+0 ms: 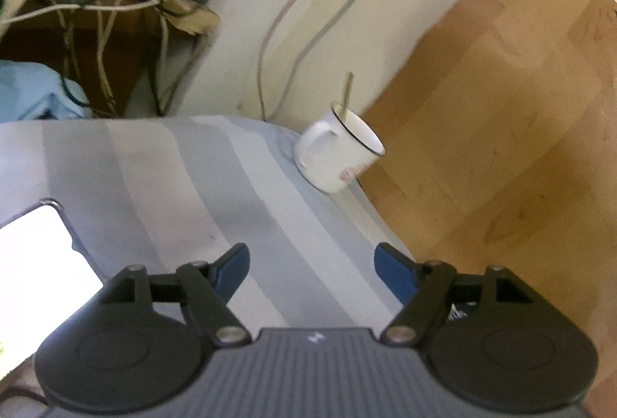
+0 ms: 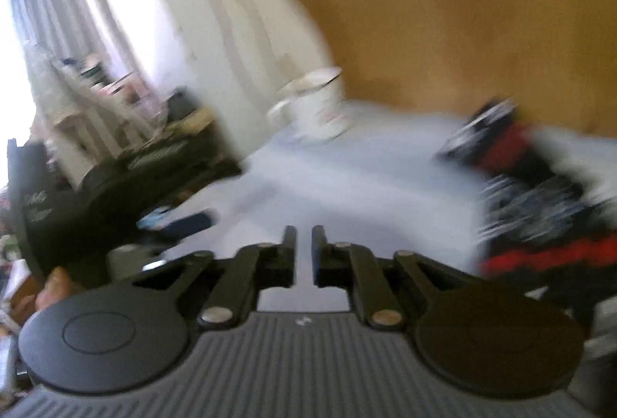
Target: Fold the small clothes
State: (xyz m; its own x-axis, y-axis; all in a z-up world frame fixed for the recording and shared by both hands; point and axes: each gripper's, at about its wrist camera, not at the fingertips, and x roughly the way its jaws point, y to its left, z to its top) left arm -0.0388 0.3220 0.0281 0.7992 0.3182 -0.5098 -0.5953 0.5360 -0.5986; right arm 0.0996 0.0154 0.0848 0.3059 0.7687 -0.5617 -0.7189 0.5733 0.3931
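Black, red and white patterned garment lies bunched at desk's right | left tool wide open, empty | right tool narrowly parted, empty | garment should be spread flat before folding, clear of white enamel mug

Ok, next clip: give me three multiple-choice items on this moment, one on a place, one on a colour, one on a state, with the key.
1. Where does the white mug stand?
A. On the striped cloth, near its far corner
B. On the wooden floor
C. Between the left gripper's fingers

2. What colours does the dark garment in the right wrist view show?
A. Yellow and green
B. Black, white and red
C. Plain blue

3. How does the left gripper stand?
A. Shut on the mug
B. Shut on the cloth
C. Open, with nothing between its fingers

Key: 1 A, the mug's base rests on the cloth by the wall; 2 B, red bands cross a black and white pattern; 3 C, only bare cloth shows in the wide gap.
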